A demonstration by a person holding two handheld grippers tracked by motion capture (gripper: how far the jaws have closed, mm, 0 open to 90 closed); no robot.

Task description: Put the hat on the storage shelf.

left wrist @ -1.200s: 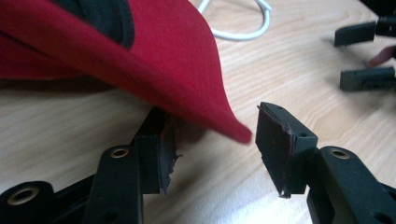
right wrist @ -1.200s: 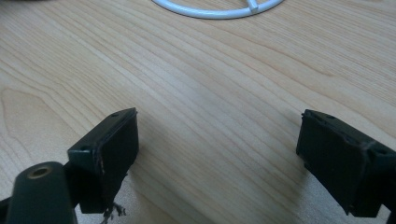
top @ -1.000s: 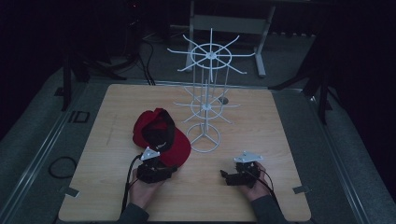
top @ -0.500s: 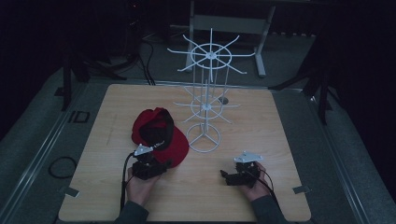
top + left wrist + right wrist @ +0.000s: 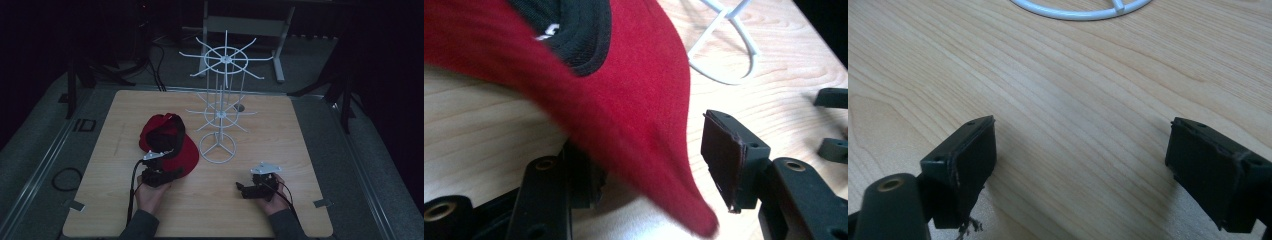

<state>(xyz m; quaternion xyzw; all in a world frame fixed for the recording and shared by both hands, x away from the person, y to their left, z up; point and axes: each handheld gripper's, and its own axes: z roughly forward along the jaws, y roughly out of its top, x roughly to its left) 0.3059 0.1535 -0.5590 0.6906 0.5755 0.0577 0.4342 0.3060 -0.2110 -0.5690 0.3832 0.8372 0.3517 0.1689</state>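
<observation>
1. High view: a red baseball cap with a black lining [image 5: 167, 142] lies upside down on the left half of the light wooden table [image 5: 300, 150], its brim pointing toward the person's side.
2. Just to its right stands a white wire display rack with a ring-shaped base [image 5: 218, 146]; the brim's edge lies near that base without clearly touching it.
3. Left gripper [image 5: 159, 172], held in the person's left hand, sits at the near edge of the brim.
4. Left gripper view: the red brim [image 5: 644, 125] runs between the two black jaws, which stand wide apart on either side of it and do not press on it; the right jaw is clear of the fabric.
5. Right gripper [image 5: 250, 189] rests low over bare wood, well apart from the cap.
6. Right gripper view: its jaws are spread wide with nothing between them, and the rack's white ring [image 5: 1083, 10] lies ahead.
</observation>
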